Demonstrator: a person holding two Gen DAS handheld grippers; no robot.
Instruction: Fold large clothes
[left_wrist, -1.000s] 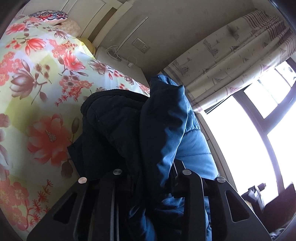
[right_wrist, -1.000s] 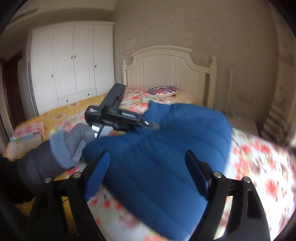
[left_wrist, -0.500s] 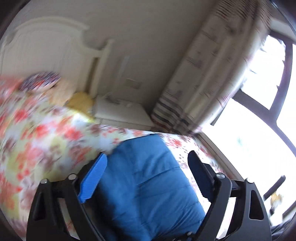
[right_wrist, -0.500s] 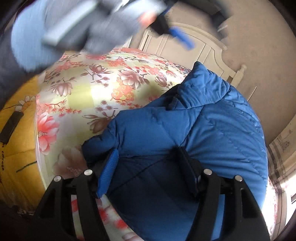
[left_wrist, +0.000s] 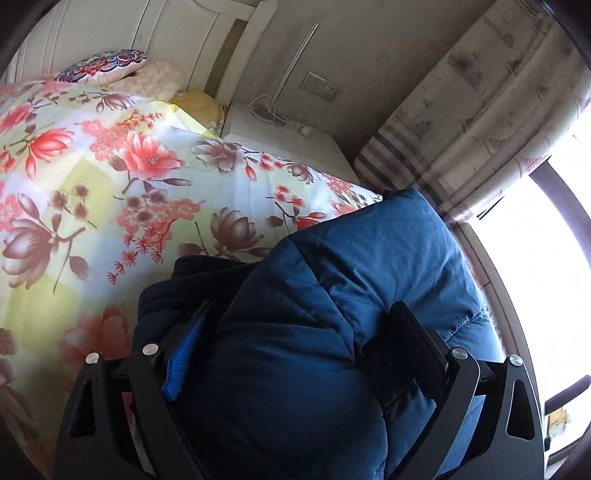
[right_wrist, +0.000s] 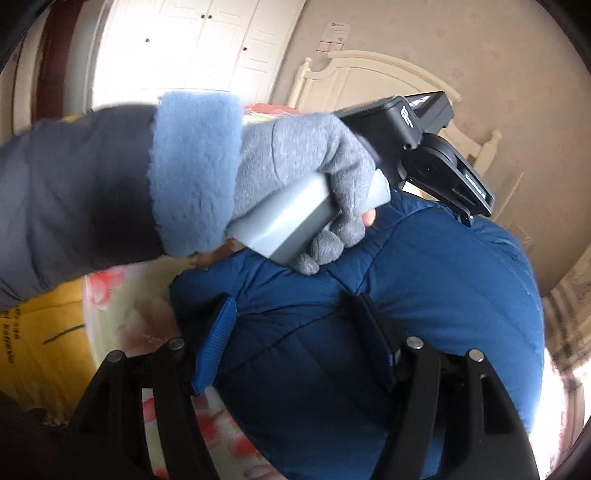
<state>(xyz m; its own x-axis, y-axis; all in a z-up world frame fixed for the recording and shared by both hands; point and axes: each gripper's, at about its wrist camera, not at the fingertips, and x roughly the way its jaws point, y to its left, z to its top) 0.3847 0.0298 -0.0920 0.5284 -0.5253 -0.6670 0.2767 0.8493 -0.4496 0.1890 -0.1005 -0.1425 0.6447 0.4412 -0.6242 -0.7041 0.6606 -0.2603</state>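
So the jacket (left_wrist: 354, 295) is already bunched into a fairly compact puffy blue lump on the bed (left_wrist: 110, 177), near the window-side edge and well down from the headboard (right_wrist: 373, 77). Looks like at least one big fold is in, since there's a thick blue layer lying over a darker inner layer that pokes out on the side of the jacket facing the pillows. It's not a tidy packet though: the top is domed and the dark bit sticks out unevenly, so I'd guess there's flattening or one more fold left. Can't tell where the sleeves ended up, they're hidden somewhere in the pile. The left gripper (left_wrist: 295, 354) has its jaws opening and just about as wide as they go, straddling a fat roll of the jacket, and the pads don't seem to be squeezing it, so I read that as letting go. The right gripper (right_wrist: 295, 339) sits on the jacket's near end with its jaws roughly half open and padding bulging up between them; whether it's really pinching or only resting there I can't tell. The gloved left hand (right_wrist: 306, 184) hangs right over the jacket's middle.
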